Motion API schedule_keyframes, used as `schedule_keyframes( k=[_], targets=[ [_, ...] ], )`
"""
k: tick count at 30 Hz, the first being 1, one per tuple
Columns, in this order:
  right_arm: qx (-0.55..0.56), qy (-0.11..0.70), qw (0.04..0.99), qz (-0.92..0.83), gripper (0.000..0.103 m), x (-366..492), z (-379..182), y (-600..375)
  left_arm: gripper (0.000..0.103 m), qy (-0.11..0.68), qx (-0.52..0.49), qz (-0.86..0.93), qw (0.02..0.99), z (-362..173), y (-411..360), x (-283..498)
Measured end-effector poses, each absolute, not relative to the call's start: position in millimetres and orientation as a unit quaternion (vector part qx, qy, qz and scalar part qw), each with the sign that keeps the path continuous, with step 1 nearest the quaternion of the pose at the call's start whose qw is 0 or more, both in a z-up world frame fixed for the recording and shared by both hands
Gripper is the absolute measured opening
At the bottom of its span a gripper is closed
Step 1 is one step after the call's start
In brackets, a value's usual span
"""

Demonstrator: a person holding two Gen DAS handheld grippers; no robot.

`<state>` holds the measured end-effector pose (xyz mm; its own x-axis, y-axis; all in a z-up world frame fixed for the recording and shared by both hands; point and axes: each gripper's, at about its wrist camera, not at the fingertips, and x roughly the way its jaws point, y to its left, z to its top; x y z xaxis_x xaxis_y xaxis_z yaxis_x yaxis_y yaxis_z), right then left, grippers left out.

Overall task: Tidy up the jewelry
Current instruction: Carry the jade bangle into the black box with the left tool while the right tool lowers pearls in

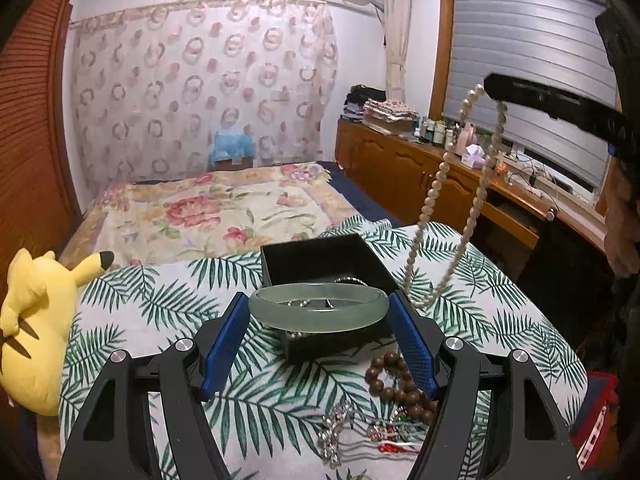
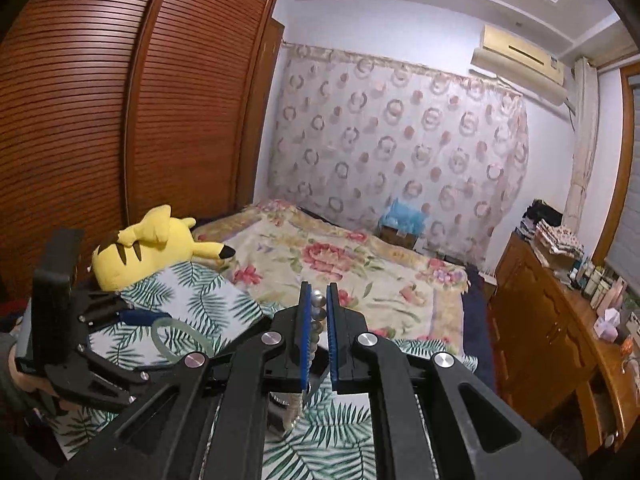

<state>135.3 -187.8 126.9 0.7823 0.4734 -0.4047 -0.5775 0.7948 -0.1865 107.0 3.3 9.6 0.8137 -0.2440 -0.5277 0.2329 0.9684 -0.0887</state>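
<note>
My left gripper (image 1: 318, 308) is shut on a pale green jade bangle (image 1: 318, 310) and holds it level just above the near edge of a black jewelry box (image 1: 320, 260). My right gripper (image 2: 318, 300) is shut on a pearl necklace (image 2: 318, 312). In the left wrist view the necklace (image 1: 452, 208) hangs in a long loop from the right gripper (image 1: 492, 84), high up and right of the box. In the right wrist view the left gripper (image 2: 140, 316) and the bangle (image 2: 180, 340) show at lower left. Silvery pieces lie in the box.
The box sits on a palm-leaf cloth (image 1: 160, 312). A brown wooden bead bracelet (image 1: 396, 384) and silver chains (image 1: 340, 432) lie on the cloth near me. A yellow plush toy (image 1: 32, 320) lies at the left. A bed (image 1: 216, 212) is behind, wooden cabinets (image 1: 420, 164) at right.
</note>
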Motion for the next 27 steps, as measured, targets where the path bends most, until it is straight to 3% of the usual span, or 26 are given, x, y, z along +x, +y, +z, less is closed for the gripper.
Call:
schedule_keyframes(
  k=[11,27],
  targets=[
    [-0.156,0.165,0.927,0.299,0.008,163,136,-172,0.068,0.273,-0.004,-0.126,0.954,15,5,129],
    [-0.127,0.279,0.889,0.339,0.009,212,34,-158,0.068,0.304,0.008,-0.129,0.944,-3,-3,179]
  ],
)
